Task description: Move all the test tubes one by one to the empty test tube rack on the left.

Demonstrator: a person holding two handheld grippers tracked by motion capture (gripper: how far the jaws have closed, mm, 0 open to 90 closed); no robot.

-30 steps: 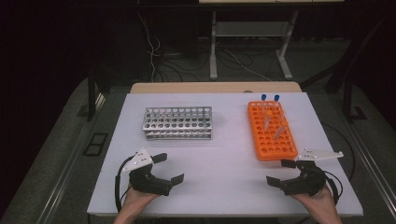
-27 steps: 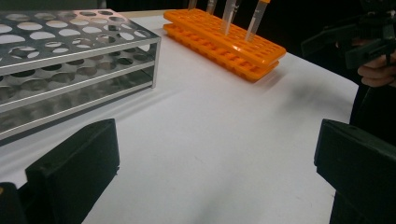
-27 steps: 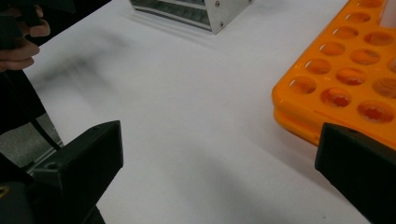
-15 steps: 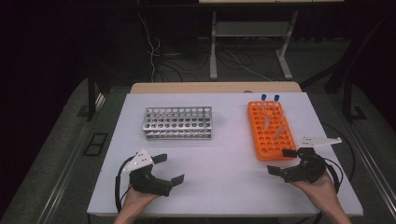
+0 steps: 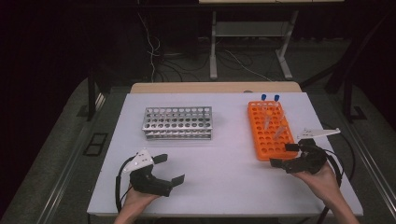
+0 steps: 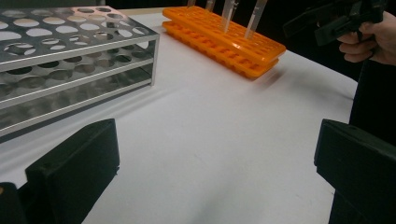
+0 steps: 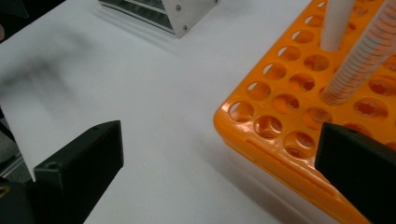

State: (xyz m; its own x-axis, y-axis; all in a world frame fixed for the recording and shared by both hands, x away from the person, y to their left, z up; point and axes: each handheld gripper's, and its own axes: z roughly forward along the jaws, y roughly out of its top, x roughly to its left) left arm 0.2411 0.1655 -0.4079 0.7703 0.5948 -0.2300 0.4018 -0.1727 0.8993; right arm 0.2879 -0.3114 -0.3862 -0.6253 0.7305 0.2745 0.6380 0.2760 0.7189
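Nearest, we note the left gripper [image 5: 169, 169] with jaws apart over bare white table [image 5: 224, 172], the right gripper [image 5: 283, 155] likewise spread, empty, at the near corner of the orange rack [image 5: 268, 135] holding tubes [image 5: 280, 129], the metal rack [image 5: 177, 122] beyond.

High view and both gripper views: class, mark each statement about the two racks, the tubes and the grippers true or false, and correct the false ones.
1. The metal rack holds tubes. False: its holes are empty.
2. The tubes stand in the orange rack. True.
3. The right gripper is shut on a tube. False: its jaws are open, holding nothing.
4. The left gripper is open above the white table. True.
5. The orange rack lies to the right of the metal rack. True.
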